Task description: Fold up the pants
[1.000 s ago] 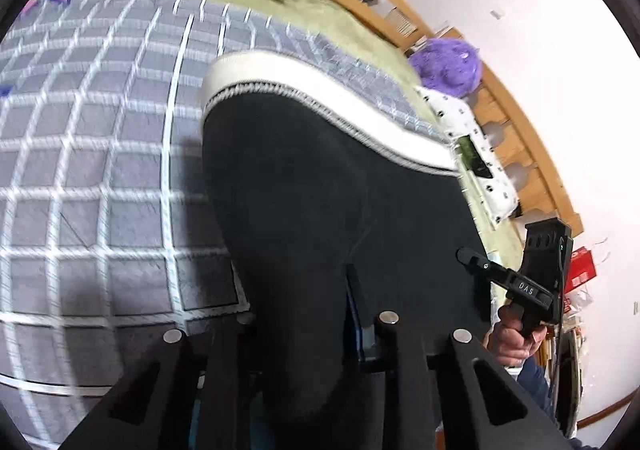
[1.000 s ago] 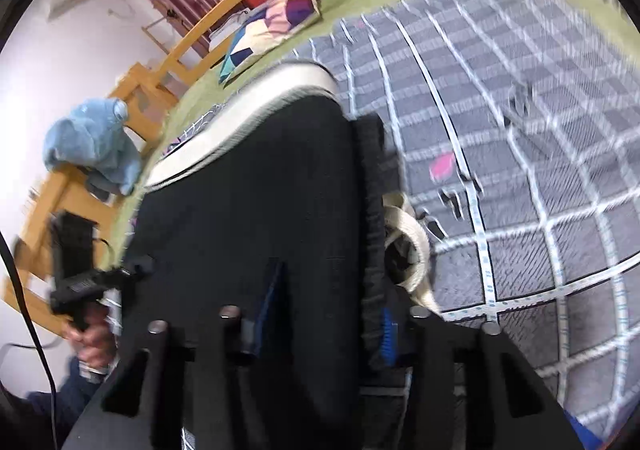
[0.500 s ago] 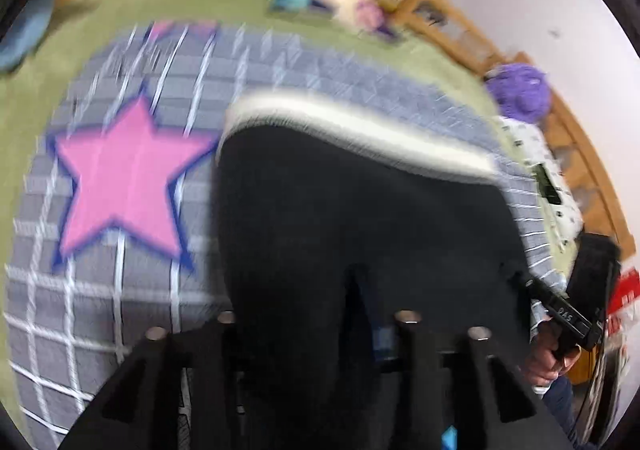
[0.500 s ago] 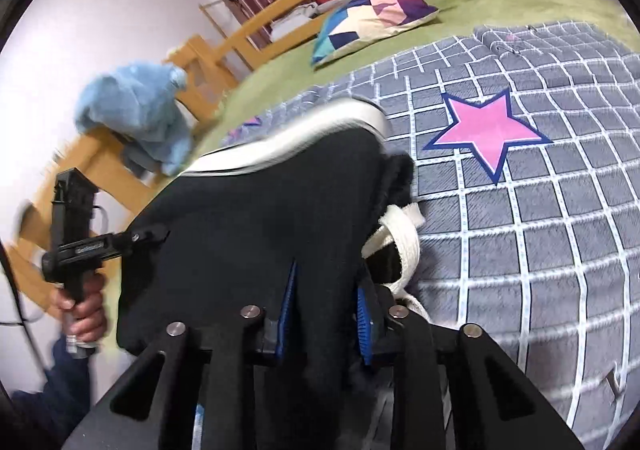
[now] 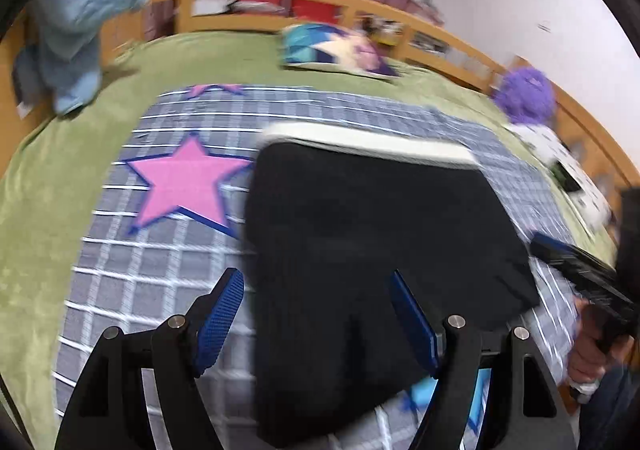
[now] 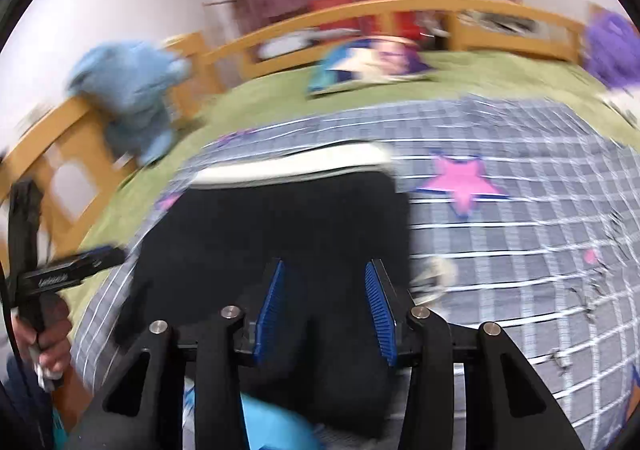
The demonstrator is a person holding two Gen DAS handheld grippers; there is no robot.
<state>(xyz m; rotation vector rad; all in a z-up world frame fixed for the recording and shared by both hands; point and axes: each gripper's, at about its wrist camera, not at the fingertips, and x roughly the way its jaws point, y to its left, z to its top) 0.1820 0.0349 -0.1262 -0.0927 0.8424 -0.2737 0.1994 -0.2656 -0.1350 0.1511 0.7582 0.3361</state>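
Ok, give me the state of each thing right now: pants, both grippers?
Pants: folded, flat on the checked blanket, cream waistband at the far end.
Left gripper: open, holding nothing.
Right gripper: open, holding nothing.

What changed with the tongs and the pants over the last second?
Both tongs, left and right, opened and let go of the black pants, which they had clamped. The pants now lie flat on the checked blanket, white waistband still at the far end.
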